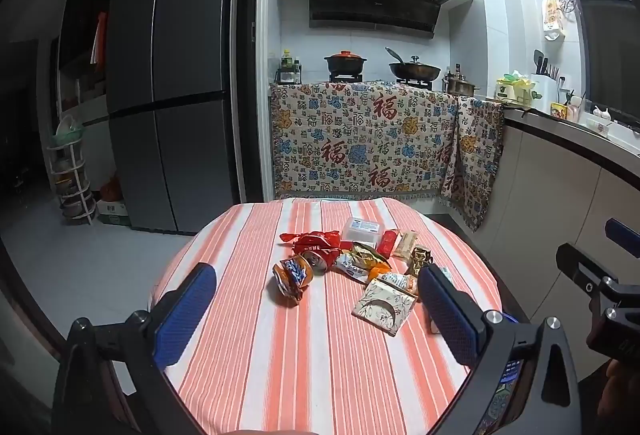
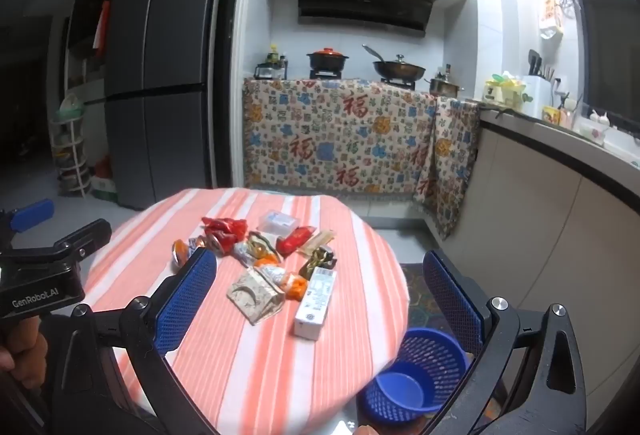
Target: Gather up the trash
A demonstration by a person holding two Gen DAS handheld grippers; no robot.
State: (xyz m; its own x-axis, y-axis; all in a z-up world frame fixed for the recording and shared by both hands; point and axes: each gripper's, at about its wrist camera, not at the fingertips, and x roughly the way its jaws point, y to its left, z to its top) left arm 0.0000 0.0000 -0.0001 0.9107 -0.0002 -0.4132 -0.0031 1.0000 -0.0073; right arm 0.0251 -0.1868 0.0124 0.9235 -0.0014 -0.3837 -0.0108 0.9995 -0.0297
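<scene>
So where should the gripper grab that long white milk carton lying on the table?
Grip the white carton across its narrow width near the middle, coming down from above with the right gripper. It lies flat with both long sides clear, and the open jaws look wide enough to span it.

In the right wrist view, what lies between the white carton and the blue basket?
Only bare striped tablecloth up to the table edge. The white carton lies on the table; the blue basket stands on the floor below. The left wrist view hides the basket.
</scene>
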